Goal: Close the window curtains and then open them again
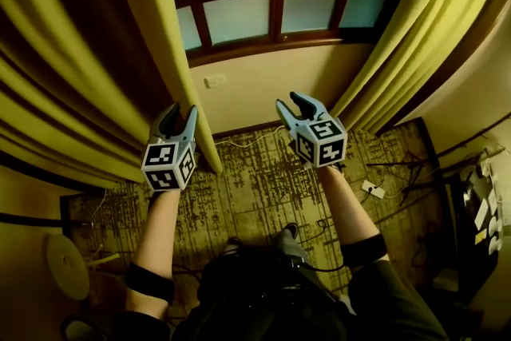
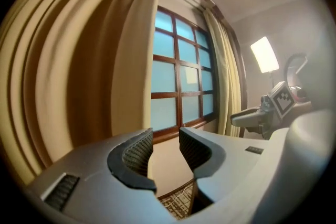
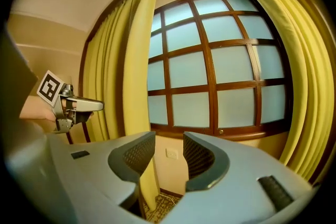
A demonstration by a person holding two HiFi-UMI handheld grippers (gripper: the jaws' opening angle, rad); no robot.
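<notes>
Head view: left tongs (image 1: 181, 112) and right tongs (image 1: 291, 101) both spread, empty, before window (image 1: 239, 16); yellow curtains (image 1: 148, 20) parted.

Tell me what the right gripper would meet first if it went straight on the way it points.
Most likely the right gripper reaches the bare wall under the window, close to the white wall plate. The left curtain hangs just left of that line; depth is unclear.
</notes>
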